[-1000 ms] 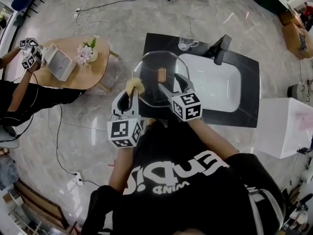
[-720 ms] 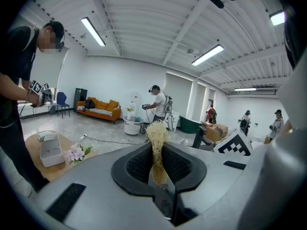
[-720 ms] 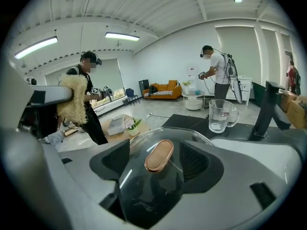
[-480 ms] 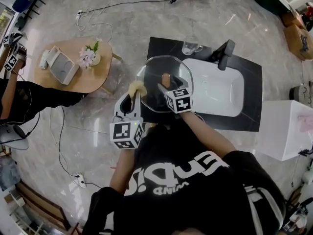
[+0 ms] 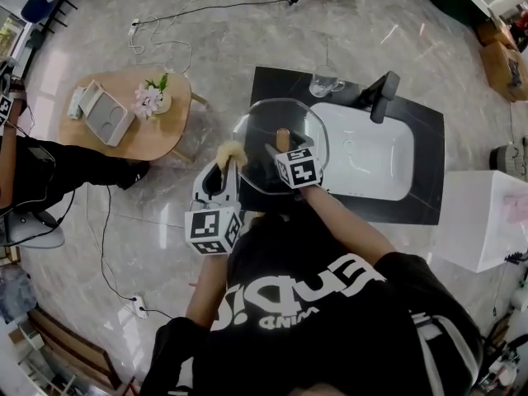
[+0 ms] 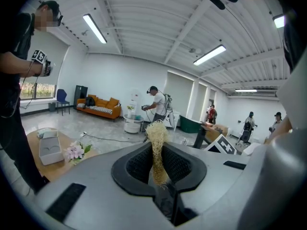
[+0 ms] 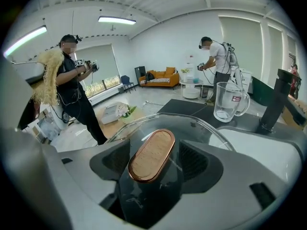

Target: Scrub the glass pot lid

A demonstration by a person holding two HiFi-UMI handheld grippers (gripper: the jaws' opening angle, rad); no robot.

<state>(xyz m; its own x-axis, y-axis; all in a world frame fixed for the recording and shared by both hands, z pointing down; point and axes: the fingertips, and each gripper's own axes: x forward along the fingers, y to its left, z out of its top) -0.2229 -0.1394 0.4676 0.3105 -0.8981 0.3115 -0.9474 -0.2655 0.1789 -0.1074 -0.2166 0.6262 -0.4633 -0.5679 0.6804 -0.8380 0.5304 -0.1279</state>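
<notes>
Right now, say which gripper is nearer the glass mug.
Right. The right gripper, clamping the lid's knob, is short of the glass mug; the left gripper, holding the scrubber, lies farther left.

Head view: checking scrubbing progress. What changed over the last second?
The right gripper drew in closer over the lid, still gripping its handle. The person at left pulled their hands leftward. The left gripper stayed beside the lid's left edge, still holding the scrubber.

Black lettered T-shirt (image 5: 396, 345); grey left tool (image 5: 223, 165), right tool (image 5: 279, 148).
</notes>
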